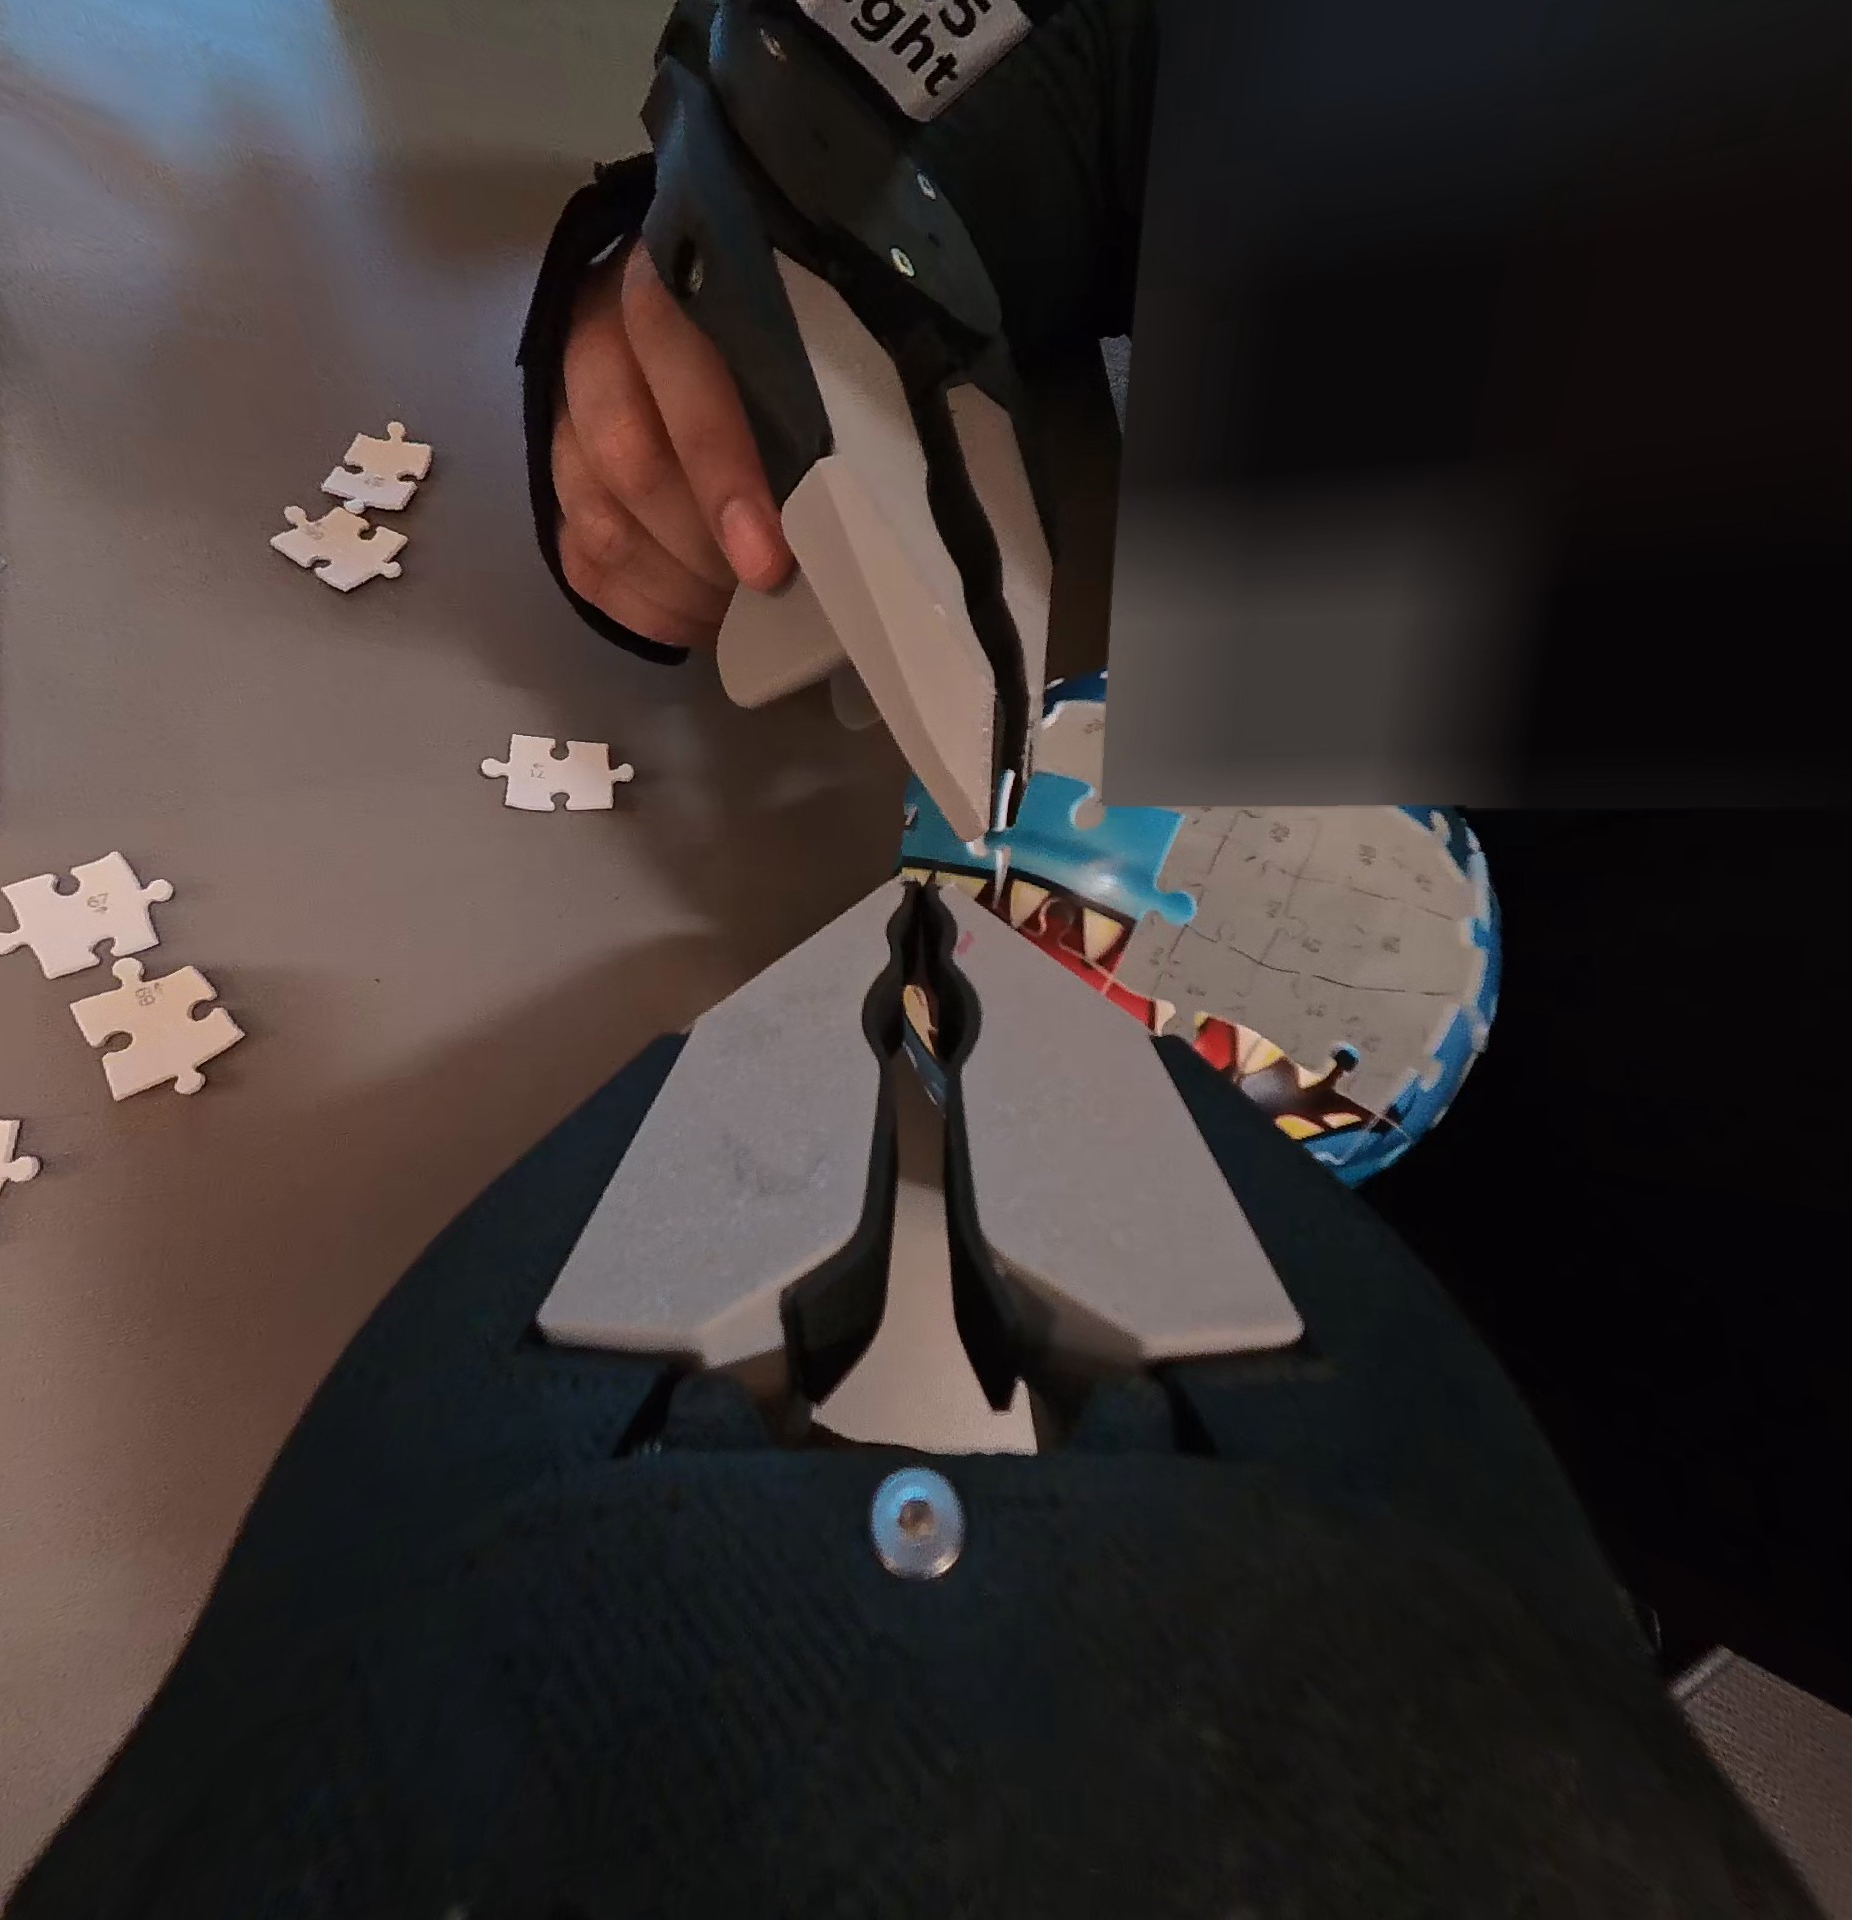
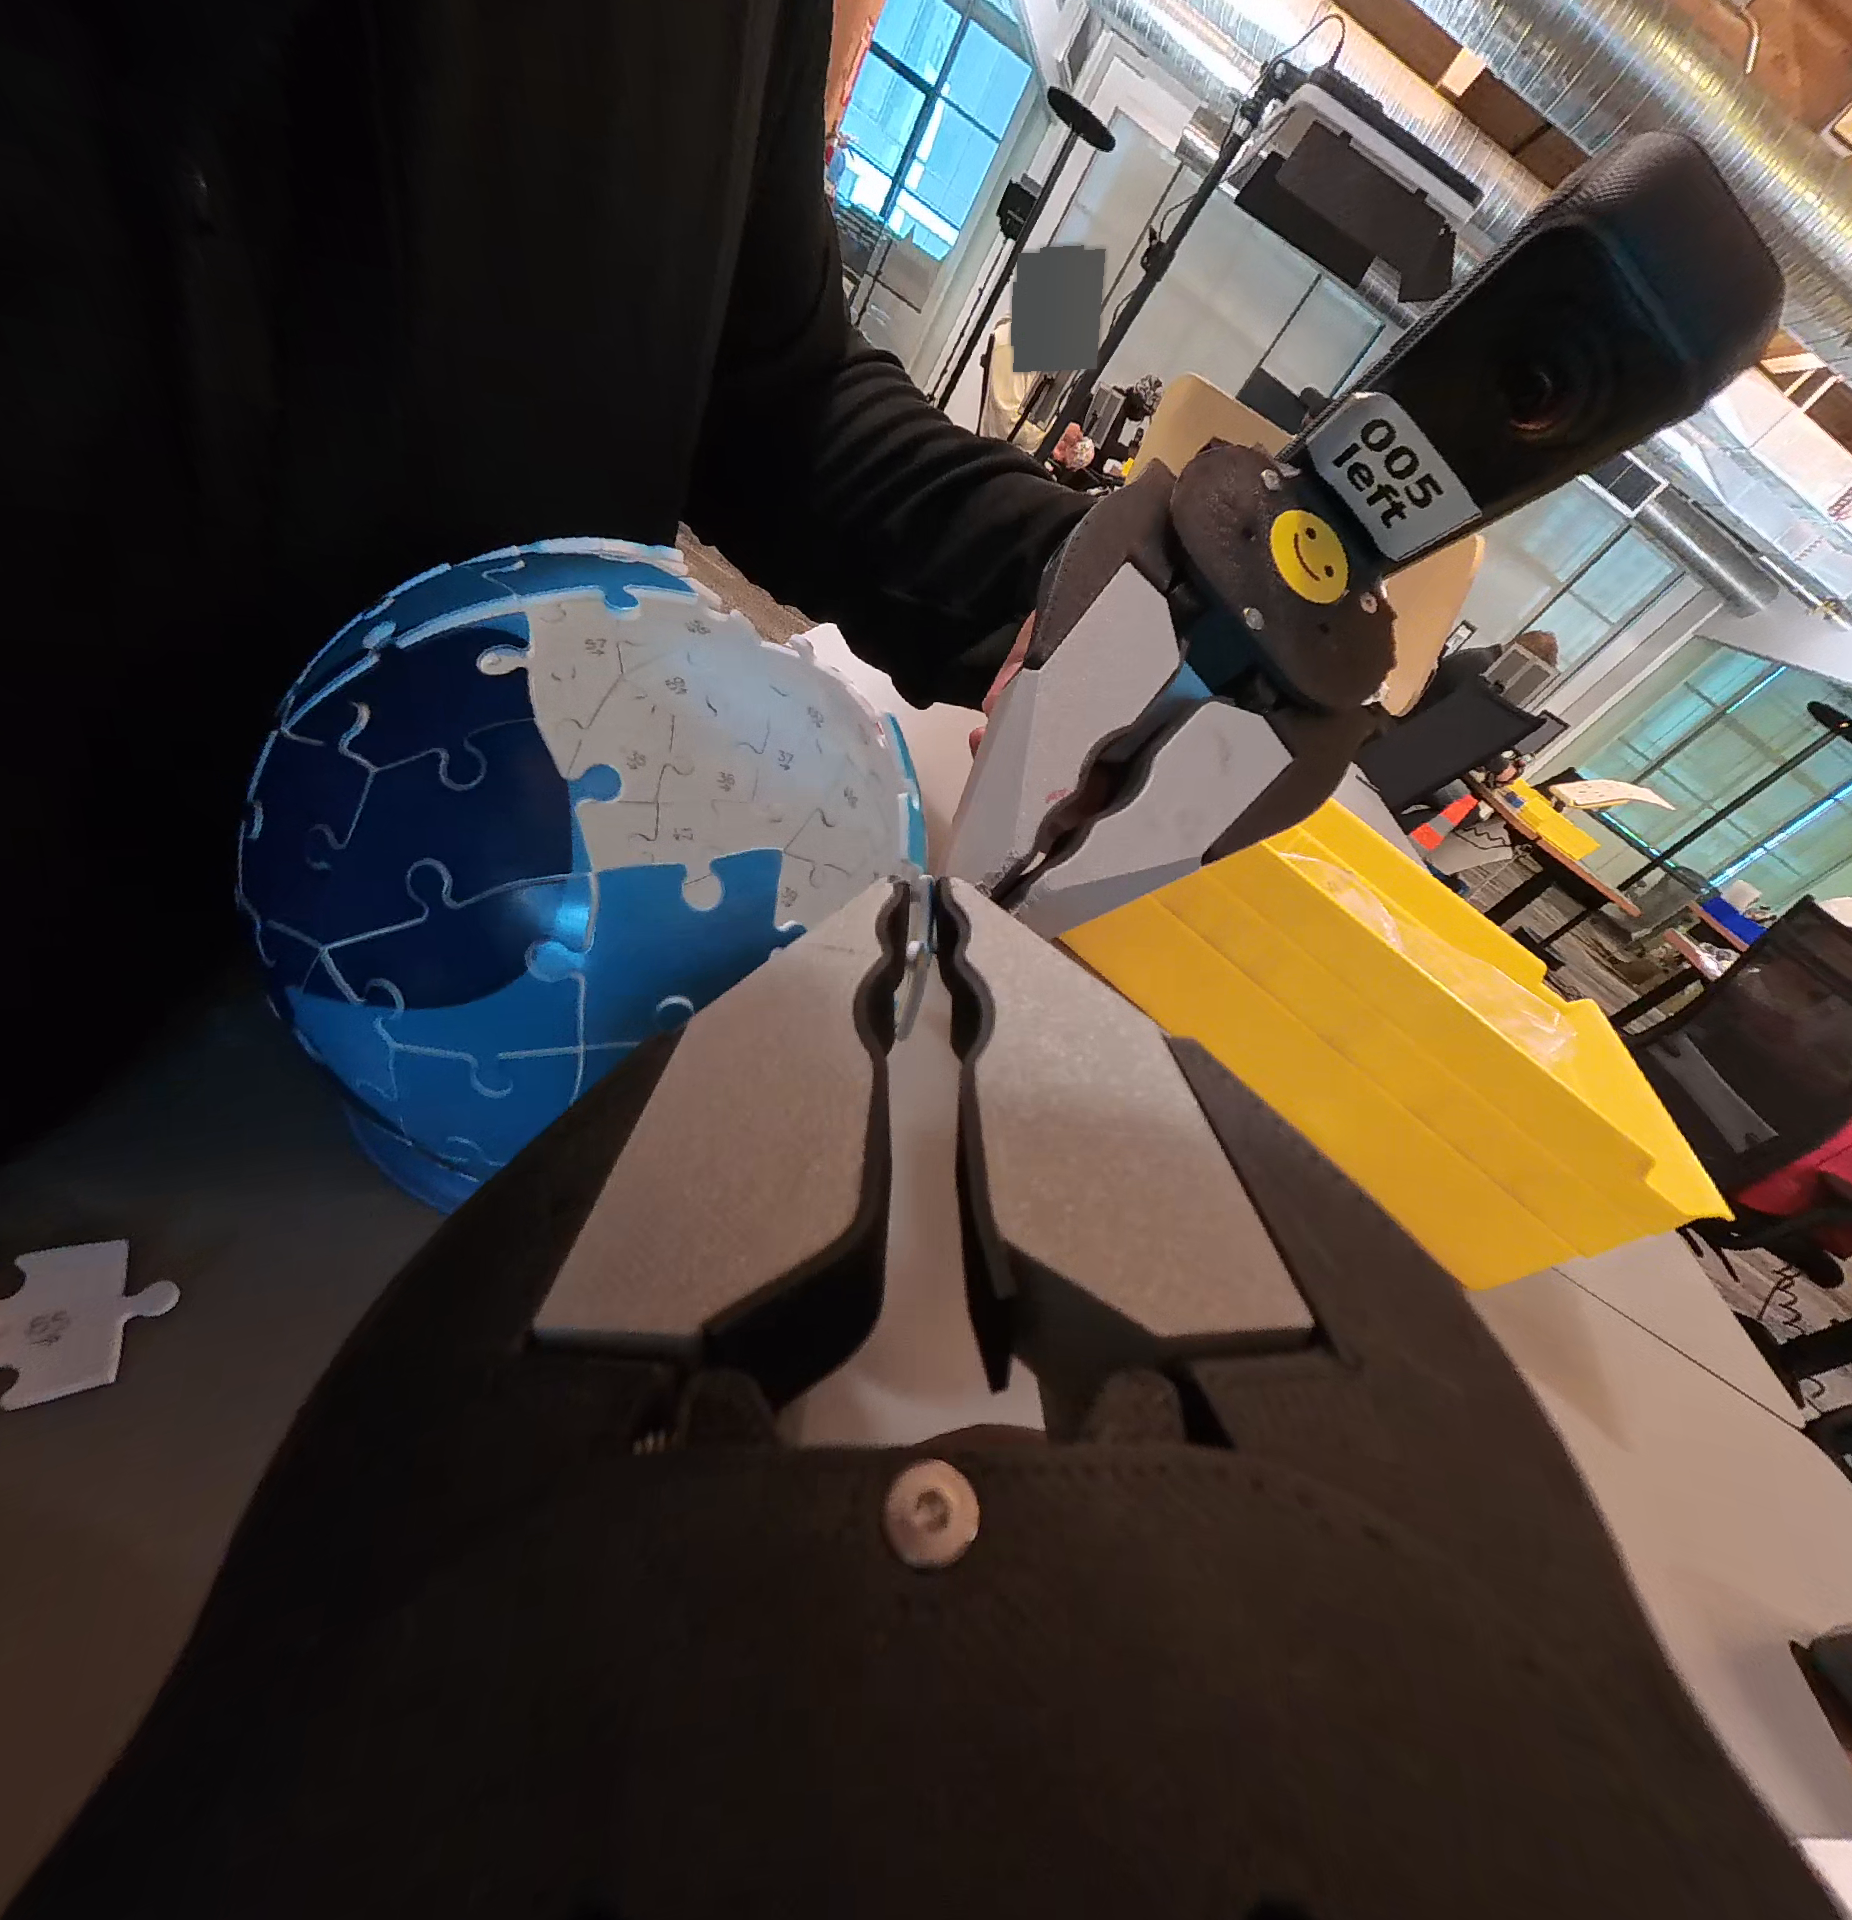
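Behind blur patch, puzzle ball [image 1: 1317, 935] half-hidden

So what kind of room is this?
Probably a workshop or lab: light stands, bare ceiling ducts and desks with chairs fill the background behind the yellow bins.

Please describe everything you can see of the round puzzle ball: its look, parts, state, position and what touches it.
The puzzle ball is a partly built hollow sphere of curved interlocking pieces that look like plastic. Outside it is light and dark blue with a toothed cartoon mouth; an open gap shows grey-white numbered backs inside. It sits on the grey table in front of a person in black. The left tool is shut on its rim, and the right tool, shut on a loose piece, meets that rim.
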`<state>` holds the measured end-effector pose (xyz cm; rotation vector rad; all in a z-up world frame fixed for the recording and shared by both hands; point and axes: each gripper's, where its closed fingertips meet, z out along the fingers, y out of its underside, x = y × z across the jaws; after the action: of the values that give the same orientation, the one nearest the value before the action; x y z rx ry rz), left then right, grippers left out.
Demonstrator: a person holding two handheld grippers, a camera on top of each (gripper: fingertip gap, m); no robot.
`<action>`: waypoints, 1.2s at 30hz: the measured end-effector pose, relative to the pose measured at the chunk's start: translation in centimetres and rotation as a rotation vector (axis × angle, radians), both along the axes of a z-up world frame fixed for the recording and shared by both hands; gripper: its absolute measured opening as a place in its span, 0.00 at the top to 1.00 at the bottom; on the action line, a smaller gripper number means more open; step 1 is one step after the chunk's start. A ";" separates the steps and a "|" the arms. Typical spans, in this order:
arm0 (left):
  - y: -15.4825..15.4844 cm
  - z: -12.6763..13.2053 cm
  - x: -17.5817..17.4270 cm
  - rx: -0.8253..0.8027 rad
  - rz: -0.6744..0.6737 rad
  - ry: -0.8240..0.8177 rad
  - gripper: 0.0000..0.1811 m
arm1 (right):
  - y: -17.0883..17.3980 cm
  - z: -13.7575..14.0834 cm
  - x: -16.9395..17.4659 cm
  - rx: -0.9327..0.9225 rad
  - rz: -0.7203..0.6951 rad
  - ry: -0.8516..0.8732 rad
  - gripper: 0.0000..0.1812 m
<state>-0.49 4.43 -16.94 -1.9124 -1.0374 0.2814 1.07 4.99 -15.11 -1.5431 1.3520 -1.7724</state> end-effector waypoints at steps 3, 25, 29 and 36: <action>0.0 0.0 0.0 -0.003 -0.002 0.001 1.00 | 0.0 0.0 0.0 0.001 0.000 -0.004 0.99; 0.0 0.1 -0.2 -0.001 -0.002 -0.003 1.00 | 0.0 0.3 0.0 -0.102 -0.046 0.032 1.00; 0.0 0.1 -0.2 0.007 0.004 -0.002 1.00 | 0.0 0.3 -0.1 -0.141 -0.059 0.058 1.00; -0.1 0.1 -0.1 0.010 0.010 -0.001 1.00 | -0.1 0.3 0.0 -0.222 -0.095 0.107 1.00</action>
<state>-0.59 4.35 -16.89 -1.8995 -1.0478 0.2805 1.05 4.91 -14.77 -1.7382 1.3352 -1.9803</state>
